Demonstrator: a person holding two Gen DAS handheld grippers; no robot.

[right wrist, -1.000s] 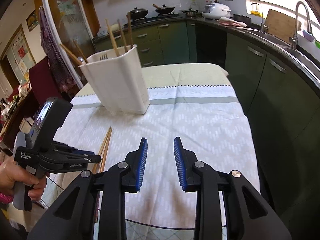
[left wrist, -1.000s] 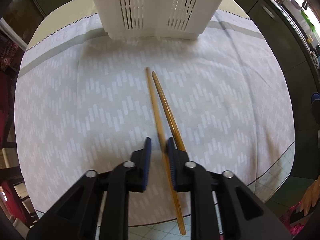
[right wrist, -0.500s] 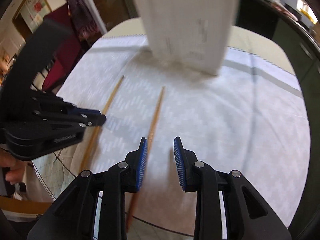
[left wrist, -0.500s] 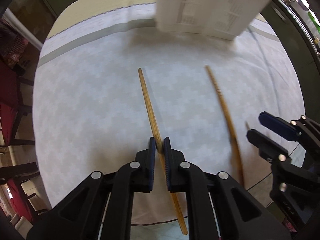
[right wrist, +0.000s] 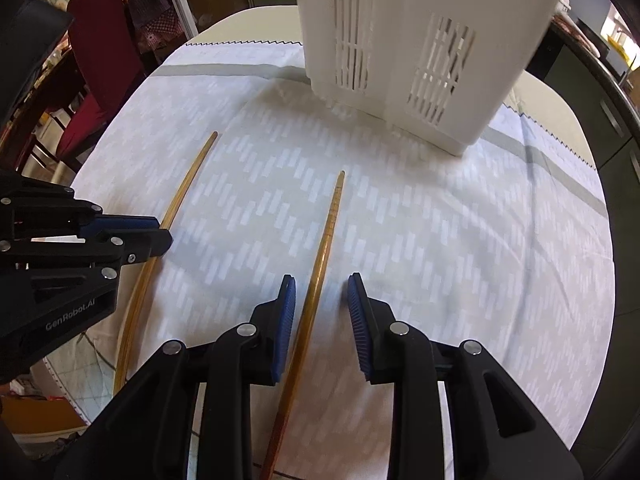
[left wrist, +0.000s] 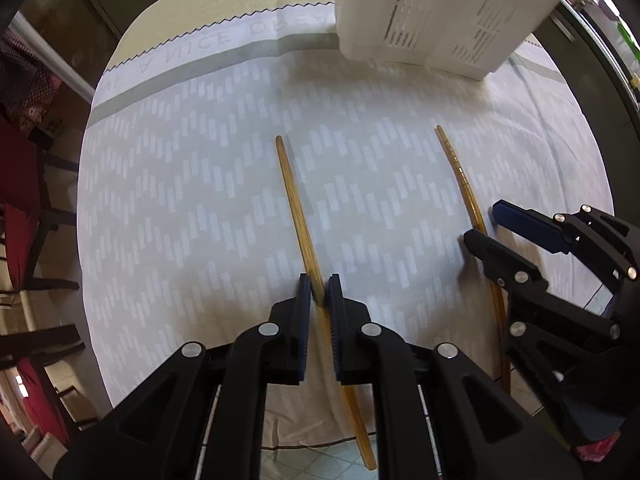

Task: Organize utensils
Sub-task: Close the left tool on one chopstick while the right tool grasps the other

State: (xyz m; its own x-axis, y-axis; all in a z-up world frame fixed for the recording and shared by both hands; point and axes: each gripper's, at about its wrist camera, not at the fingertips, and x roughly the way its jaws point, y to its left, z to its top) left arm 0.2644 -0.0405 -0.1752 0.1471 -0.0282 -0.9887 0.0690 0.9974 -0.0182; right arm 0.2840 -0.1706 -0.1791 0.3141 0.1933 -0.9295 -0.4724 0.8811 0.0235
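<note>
Left wrist view: left gripper [left wrist: 319,292] has its fingers closed on the plain chopstick [left wrist: 294,204], clamped well back from its tip; the stick's long axis runs forward along the fingers toward the caddy [left wrist: 436,16], its rear end overhanging the table edge. Right wrist view: right gripper [right wrist: 321,312] has its fingers apart, straddling the ringed chopstick [right wrist: 327,240] without touching it; this stick lies between the blue pads, nearer the left pad, long axis likewise pointing ahead toward the caddy, rear end past the table edge. The two sticks lie roughly parallel, well apart, one per gripper, so each hand is nearest its own stick. Judgement: the next move for the right side is to close on the stick where it sits; alignment looks adequate, slightly off-centre. Materials: both chopsticks are slender amber wood or bamboo, glossy; the right one shows fine rings near its tip, the left one looks smooth. Caddy is white rigid plastic, boxy, with vertical slot vents, standing upright on the far side of the cloth [left wrist: 200,200]. Cloth is pale woven fabric with short-dash pattern and a grey band. Pads are ribbed blue rubber.
</note>
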